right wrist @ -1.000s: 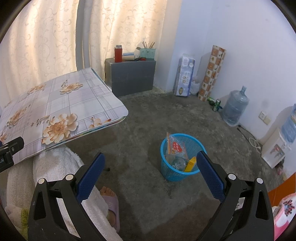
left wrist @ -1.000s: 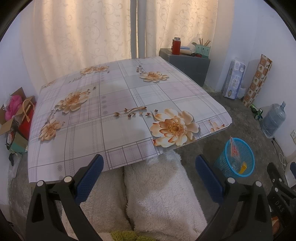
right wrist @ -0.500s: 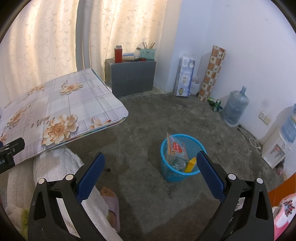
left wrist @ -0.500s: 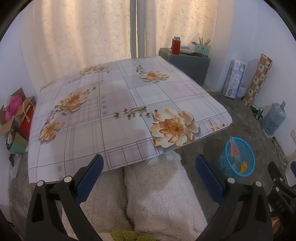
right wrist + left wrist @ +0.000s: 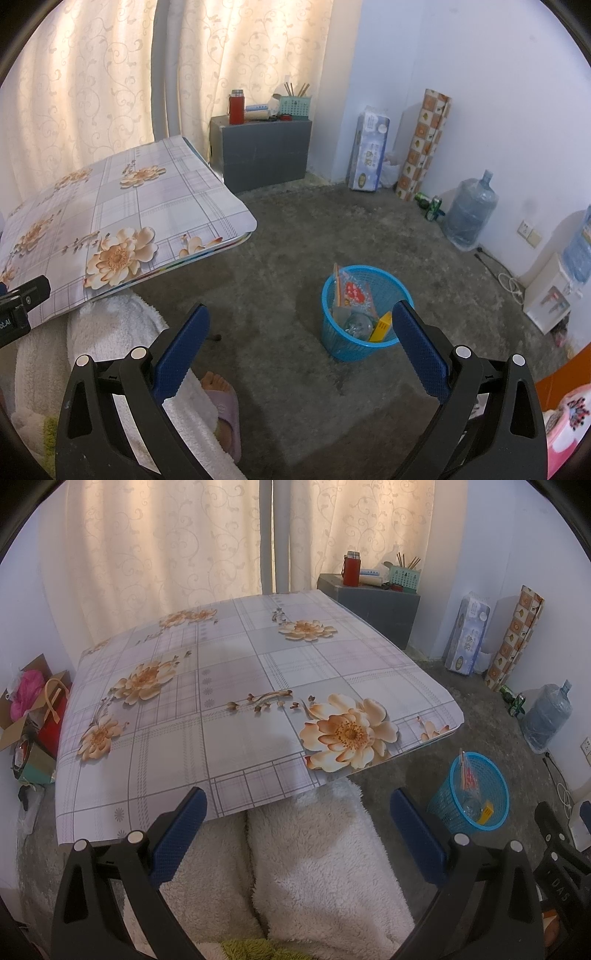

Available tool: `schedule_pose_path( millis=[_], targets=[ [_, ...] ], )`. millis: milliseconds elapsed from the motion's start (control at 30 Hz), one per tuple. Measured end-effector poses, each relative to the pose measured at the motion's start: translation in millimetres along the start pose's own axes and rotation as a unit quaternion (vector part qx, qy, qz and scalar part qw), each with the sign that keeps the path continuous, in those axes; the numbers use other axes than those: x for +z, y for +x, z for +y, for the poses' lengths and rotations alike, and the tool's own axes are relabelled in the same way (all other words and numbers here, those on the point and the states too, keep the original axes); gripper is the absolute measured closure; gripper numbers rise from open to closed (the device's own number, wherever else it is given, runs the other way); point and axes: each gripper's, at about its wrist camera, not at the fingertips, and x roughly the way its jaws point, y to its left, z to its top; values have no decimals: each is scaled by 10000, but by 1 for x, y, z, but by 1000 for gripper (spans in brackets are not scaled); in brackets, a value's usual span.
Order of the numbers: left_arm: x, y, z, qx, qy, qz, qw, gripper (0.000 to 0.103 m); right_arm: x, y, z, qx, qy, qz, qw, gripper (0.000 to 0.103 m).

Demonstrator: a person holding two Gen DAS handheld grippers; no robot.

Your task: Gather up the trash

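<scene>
Left gripper [image 5: 295, 827] and right gripper [image 5: 299, 343] held spread, empty; wrappers lodged in blue mesh plastic basket [image 5: 365, 317]; collection judged done.

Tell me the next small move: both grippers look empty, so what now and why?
Probably none for pickup: pull both back to rest. The left gripper and right gripper stand open and empty, the floral table shows no trash, and wrappers already sit in the blue basket.

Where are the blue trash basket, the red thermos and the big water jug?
blue trash basket [image 5: 364, 343]: right wrist view, front of its mesh wall.
red thermos [image 5: 236, 109]: right wrist view, middle of its red body.
water jug [image 5: 471, 214]: right wrist view, middle of its clear body.
</scene>
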Motion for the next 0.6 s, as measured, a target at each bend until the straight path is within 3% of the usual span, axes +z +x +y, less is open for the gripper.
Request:
schedule_pose_path(
  millis=[600],
  targets=[
    [-3,-1,0,-1,6,19,10000,6,0,0,1,-5,13,-9,10000,8]
  ],
)
